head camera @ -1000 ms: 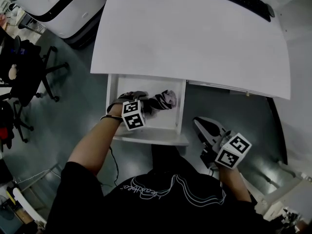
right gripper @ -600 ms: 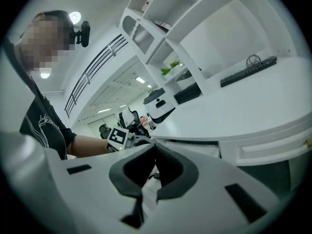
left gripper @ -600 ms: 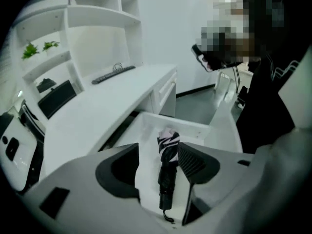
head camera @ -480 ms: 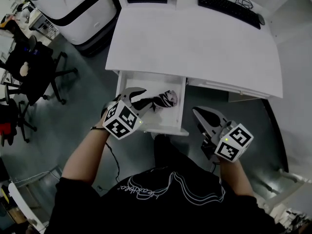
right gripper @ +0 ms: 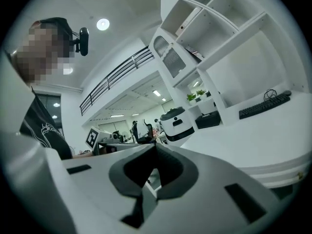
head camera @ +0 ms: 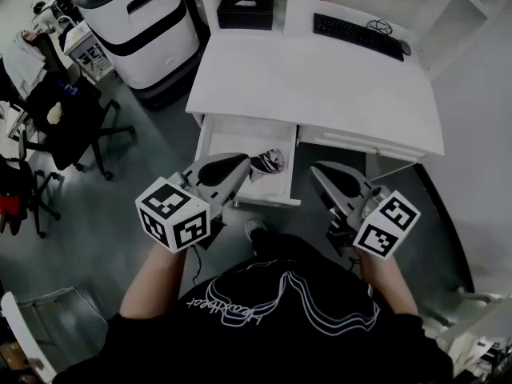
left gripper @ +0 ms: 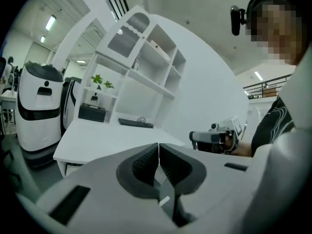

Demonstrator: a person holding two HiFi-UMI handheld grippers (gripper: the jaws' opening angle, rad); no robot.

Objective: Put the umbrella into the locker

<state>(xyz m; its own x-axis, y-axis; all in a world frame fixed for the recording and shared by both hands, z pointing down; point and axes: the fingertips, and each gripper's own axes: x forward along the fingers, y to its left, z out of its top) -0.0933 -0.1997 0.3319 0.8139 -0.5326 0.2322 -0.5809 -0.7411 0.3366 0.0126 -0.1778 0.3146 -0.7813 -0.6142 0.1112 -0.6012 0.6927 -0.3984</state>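
Observation:
A folded black and patterned umbrella lies inside the open white drawer under the desk. My left gripper is raised well above the drawer's front, jaws shut with nothing between them, its tip over the umbrella's handle end in the head view. In the left gripper view the left gripper points nearly level toward the desk. My right gripper hovers right of the drawer, shut and empty; the right gripper shows its pads touching in the right gripper view.
The white desk carries a keyboard and a black box at the back. A white and black machine stands to the left, office chairs further left. White shelves rise behind the desk.
My left gripper let go of the umbrella in the drawer, rose high and shut. The right gripper also rose. The head view pulled back, showing more of the room.

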